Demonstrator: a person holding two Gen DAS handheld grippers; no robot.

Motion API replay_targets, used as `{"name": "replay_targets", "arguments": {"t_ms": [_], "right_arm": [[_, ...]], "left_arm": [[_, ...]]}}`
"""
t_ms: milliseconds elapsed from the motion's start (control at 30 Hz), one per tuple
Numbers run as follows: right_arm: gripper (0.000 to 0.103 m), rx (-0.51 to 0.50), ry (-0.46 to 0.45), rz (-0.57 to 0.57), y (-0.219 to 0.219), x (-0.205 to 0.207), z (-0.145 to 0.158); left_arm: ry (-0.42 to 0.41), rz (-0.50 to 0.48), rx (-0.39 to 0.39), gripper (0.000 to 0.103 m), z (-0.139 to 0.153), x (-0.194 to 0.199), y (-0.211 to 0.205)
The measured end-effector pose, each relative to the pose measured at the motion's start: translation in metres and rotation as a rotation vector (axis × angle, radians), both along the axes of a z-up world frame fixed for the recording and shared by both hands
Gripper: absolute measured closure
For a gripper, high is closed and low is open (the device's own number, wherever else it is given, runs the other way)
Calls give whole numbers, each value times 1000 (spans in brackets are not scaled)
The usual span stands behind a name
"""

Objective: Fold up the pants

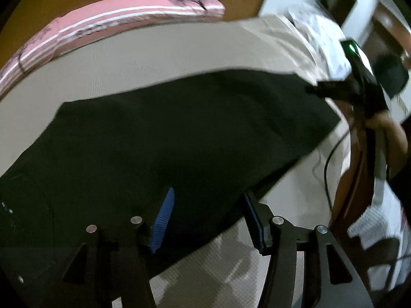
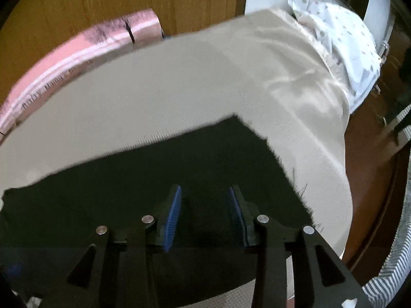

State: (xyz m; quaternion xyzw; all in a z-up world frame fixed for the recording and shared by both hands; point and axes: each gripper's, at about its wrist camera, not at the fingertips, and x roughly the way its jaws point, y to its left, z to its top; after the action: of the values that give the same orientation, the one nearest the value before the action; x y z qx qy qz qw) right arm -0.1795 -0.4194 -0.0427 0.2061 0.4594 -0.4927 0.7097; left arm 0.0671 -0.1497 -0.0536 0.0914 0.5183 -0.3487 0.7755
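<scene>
Left hand-held gripper (image 1: 208,220), ribbed blue pads wide apart, holds nothing; right hand-held gripper (image 2: 204,218) likewise gapes empty. Both hover over flat black pants (image 1: 167,141) spread on a beige woven bed (image 2: 154,97); pink striped bolster (image 1: 115,15) beyond.

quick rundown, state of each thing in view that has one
left tongs: open, nothing between them, over the near edge of the pants
right tongs: open, empty, above the dark fabric
pants: dark, spread flat on the bed, at least partly folded judging by the straight edges
beige bed cover: laid flat, wrinkled toward the far right
pink striped pillow: lying along the wooden headboard
white patterned cloth: crumpled at the bed's far corner
</scene>
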Motion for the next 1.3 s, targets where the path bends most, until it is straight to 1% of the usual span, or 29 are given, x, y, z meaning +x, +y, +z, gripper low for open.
{"name": "replay_targets", "arguments": {"t_ms": [33, 67, 167, 233, 333, 433, 533, 767, 800, 833, 867, 933, 967, 1033, 1067, 1133, 1200, 1233, 1300], "right_arm": [[69, 12, 1, -19, -3, -5, -4], [69, 23, -21, -44, -5, -16, -4], [67, 42, -111, -124, -9, -49, 11], [67, 29, -148, -177, -11, -76, 27], [67, 45, -205, -235, -17, -113, 42], [65, 51, -217, -283, -24, -135, 46], [65, 104, -267, -328, -32, -152, 35], [65, 206, -332, -370, -42, -155, -1], [67, 215, -354, -372, -44, -155, -5], [79, 227, -379, -361, -46, -153, -7], [97, 234, -385, -347, -45, -150, -7], [99, 207, -353, -315, -46, -141, -2], [100, 165, -343, -265, -44, -133, 6], [100, 87, -304, -209, -39, -122, 22], [101, 26, -284, -184, -36, -116, 35], [101, -29, -234, -149, -35, -107, 44], [101, -58, -159, -132, -36, -98, 40], [101, -62, -103, -125, -36, -94, 30], [101, -57, -44, -130, -38, -92, 14]], "left_arm": [[0, -20, 17, 48, -3, -3, -3], [-3, -39, 34, 48, -7, -6, -6], [-21, -68, 45, 48, -9, -10, -12], [-22, -73, 42, 48, -10, -9, -14], [-17, -67, 41, 48, -12, -5, -14], [-11, -60, 45, 48, -14, -5, -14], [-15, -62, 54, 48, -16, -6, -17], [-26, -60, 70, 48, -18, -6, -24], [-29, -58, 74, 48, -18, -6, -25], [-30, -58, 77, 48, -17, -7, -26], [-32, -60, 78, 48, -17, -6, -27], [-34, -62, 74, 48, -16, -8, -30], [-34, -65, 69, 48, -15, -8, -31], [-38, -73, 60, 48, -13, -11, -36], [-37, -83, 60, 48, -14, -12, -38], [-38, -101, 75, 48, -17, -16, -45], [-56, -117, 94, 48, -20, -20, -49], [-66, -121, 98, 48, -20, -21, -50], [-68, -124, 98, 48, -20, -21, -51]]}}
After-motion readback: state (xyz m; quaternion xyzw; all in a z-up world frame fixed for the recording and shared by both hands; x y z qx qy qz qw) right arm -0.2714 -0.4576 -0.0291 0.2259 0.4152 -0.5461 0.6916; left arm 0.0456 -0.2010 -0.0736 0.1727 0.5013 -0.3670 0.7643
